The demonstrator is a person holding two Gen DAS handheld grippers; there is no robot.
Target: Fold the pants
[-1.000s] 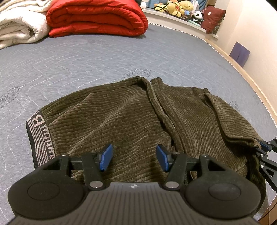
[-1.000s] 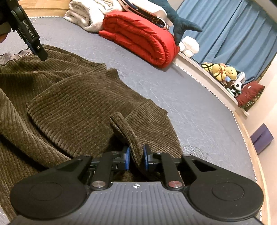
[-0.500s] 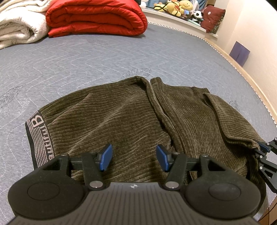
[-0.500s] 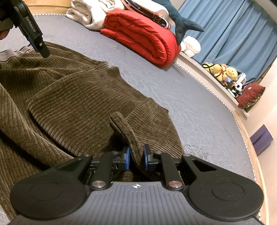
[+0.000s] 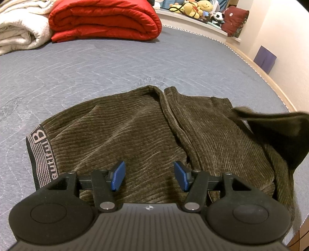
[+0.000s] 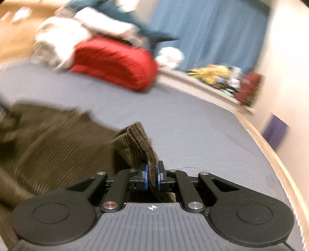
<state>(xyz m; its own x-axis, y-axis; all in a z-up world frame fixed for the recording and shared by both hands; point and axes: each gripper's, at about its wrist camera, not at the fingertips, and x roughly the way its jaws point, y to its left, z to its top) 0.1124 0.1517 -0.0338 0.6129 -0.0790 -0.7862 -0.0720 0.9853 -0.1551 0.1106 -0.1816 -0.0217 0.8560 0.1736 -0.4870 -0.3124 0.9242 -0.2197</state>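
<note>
Your right gripper [image 6: 151,178] has lifted since a second ago, and the cuff it held low on the bed now stands raised in front of it, with the room behind smeared by the motion. Its jaws are closing tight on that fold of the dark olive-brown corduroy pants [image 6: 139,142], the blue pads [image 6: 146,177] pressing the ribbed cloth from both sides. From the left wrist view the raised leg end shows as a dark blurred flap at the right edge, up off the rest of the garment.

Your left gripper [image 5: 148,178] hangs with its jaws apart and nothing between them, just above the seat of the pants [image 5: 135,133]. The pants lie spread on the grey-blue quilted bed [image 5: 96,63], the striped black-and-white lettered waistband [image 5: 41,154] to the left and the legs doubled over to the right.

Farther back on the bed lie a folded red padded quilt [image 5: 104,19] and a rolled cream blanket [image 5: 19,32] beside it. Soft toys [image 5: 197,9] sit on the ledge beyond.
</note>
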